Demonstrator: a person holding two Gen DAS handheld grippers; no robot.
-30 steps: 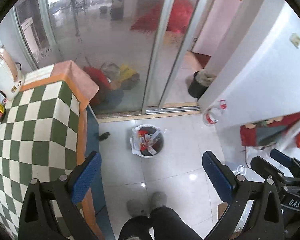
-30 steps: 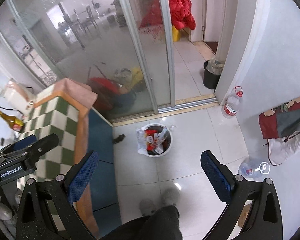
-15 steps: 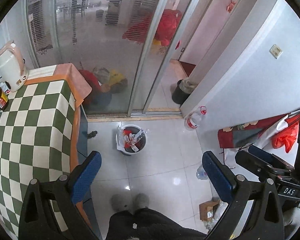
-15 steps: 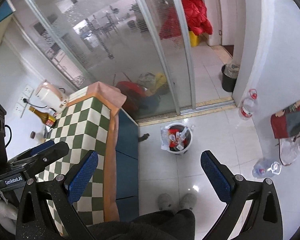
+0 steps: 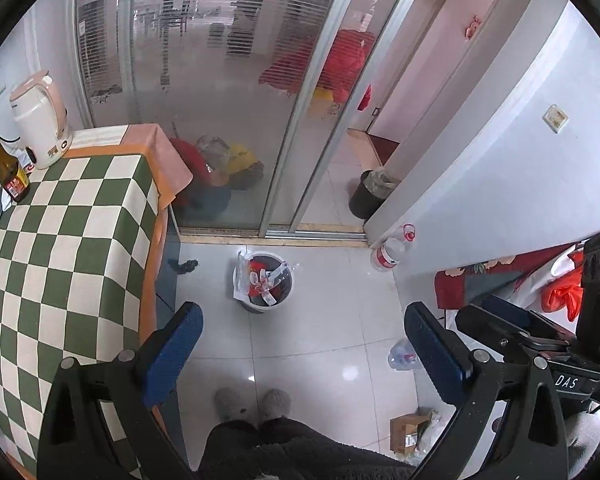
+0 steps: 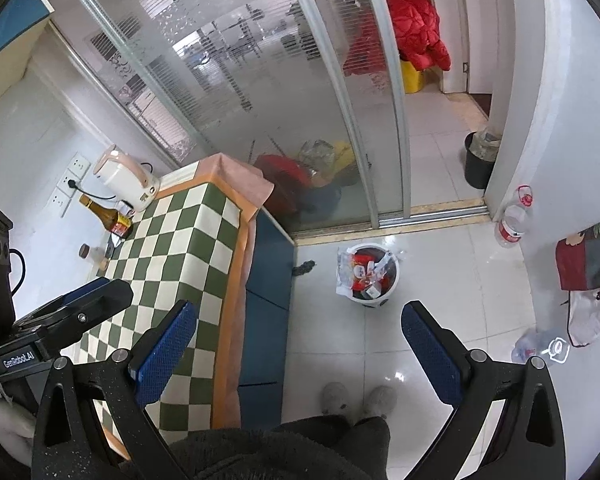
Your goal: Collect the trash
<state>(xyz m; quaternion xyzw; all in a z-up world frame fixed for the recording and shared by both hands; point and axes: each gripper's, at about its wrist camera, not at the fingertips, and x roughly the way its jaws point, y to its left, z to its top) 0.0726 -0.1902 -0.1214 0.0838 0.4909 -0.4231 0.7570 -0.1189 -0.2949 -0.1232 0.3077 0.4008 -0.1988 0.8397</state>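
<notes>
both the left gripper (image 5: 302, 338) and right gripper (image 6: 300, 336) are spread wide, holding nothing. they hang high above the white trash bin (image 5: 265, 282), which stands full on the floor beside the checkered table (image 5: 60, 248)

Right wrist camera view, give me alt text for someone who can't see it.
Open right gripper held high over a white tiled floor, its blue jaws framing a full white trash bin. A green-checkered table stands left; a crushed plastic bottle lies right.

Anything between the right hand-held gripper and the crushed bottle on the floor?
Nothing visible. The right hand-held gripper is open and empty, high above bare floor tile; the crushed bottle lies to its right.
</notes>
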